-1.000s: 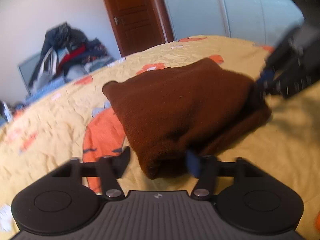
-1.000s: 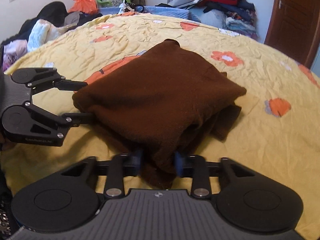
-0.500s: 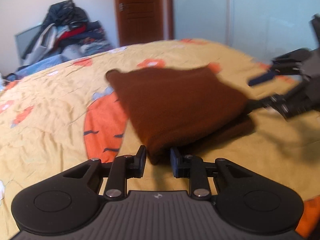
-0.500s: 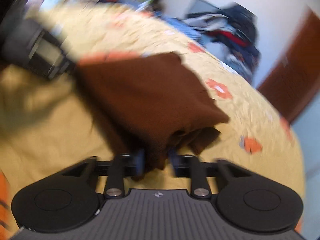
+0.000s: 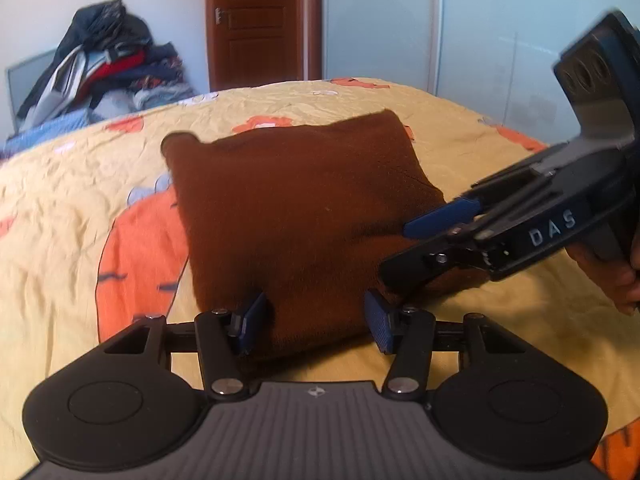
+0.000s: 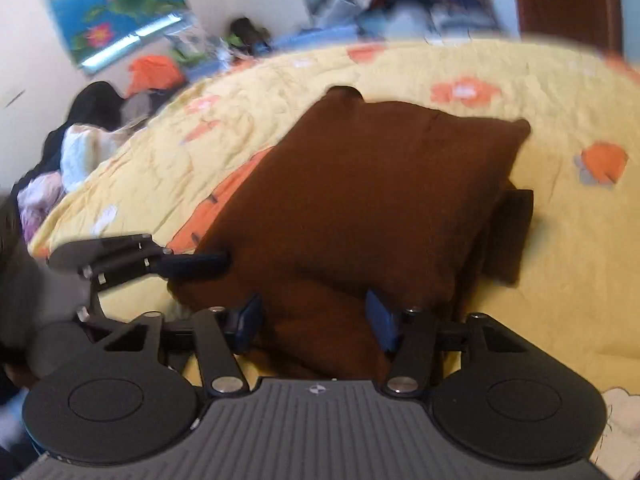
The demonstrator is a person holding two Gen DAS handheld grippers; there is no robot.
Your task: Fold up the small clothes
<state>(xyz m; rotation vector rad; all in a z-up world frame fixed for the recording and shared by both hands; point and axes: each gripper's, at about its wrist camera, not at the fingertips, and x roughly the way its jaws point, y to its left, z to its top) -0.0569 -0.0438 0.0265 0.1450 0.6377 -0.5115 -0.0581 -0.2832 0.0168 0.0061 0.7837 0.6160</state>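
Note:
A folded brown fleece garment (image 5: 296, 216) lies on the yellow bedspread (image 5: 80, 208); it also shows in the right wrist view (image 6: 372, 200). My left gripper (image 5: 314, 326) is open, its blue pads either side of the garment's near edge, not pinching it. My right gripper (image 6: 314, 322) is open too, jaws astride the garment's near corner. The right gripper shows in the left wrist view (image 5: 404, 248) at the garment's right side. The left gripper shows in the right wrist view (image 6: 216, 264) at the garment's left edge.
The bedspread has orange flower and cat prints (image 5: 140, 248). A heap of clothes (image 5: 108, 68) sits beyond the bed by a wooden door (image 5: 260, 20). More clothes (image 6: 80, 148) lie at the bed's far left in the right wrist view.
Both grippers have opened: half a second ago each was pinched on an edge of the brown garment, now both have let go. The garment has settled flat on the bed.

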